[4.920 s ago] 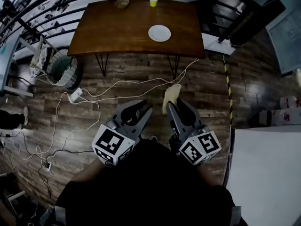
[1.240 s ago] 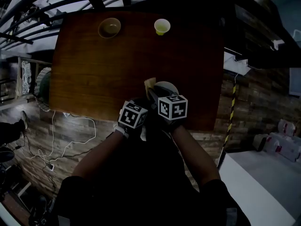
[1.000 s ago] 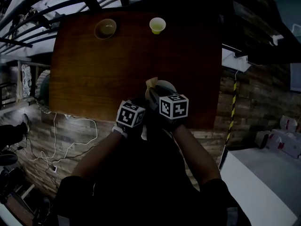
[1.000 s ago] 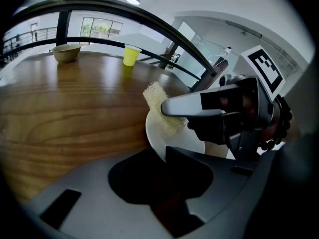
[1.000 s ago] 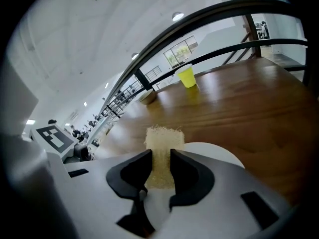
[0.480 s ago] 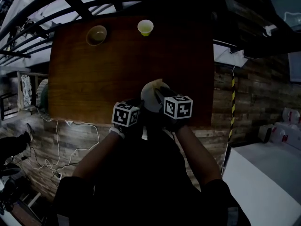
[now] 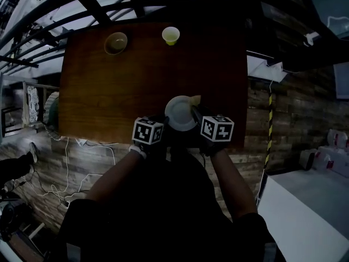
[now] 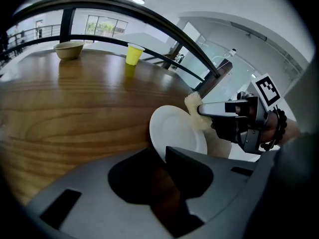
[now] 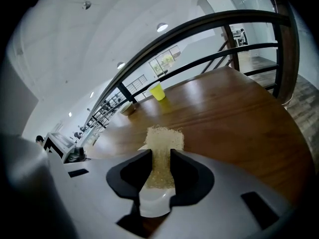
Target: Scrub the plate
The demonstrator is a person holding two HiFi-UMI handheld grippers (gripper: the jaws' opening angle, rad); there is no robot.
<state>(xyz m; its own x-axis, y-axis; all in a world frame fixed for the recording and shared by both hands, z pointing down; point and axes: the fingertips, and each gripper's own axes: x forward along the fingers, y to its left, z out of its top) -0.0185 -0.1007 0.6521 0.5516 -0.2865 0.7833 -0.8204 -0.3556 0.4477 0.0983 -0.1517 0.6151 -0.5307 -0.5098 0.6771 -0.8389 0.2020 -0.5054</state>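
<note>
Plate [image 7: 181,113] is held tilted over the near edge of the desk [image 7: 103,91], its near rim pinched in the left tongs [image 8: 162,156]. The right tongs [image 9: 160,159] clamp a pale scrub pad [image 9: 163,141], whose tip lies against the plate's far right rim. The risk is that thin one-edge grip: a hard push from the pad could lever the plate out of the left tongs and drop it onto the desk edge or the floor.

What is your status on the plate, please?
Left gripper shut on plate rim, plate tilted. Right gripper shut on sponge, at plate's edge. Bowl, cup well clear.
</note>
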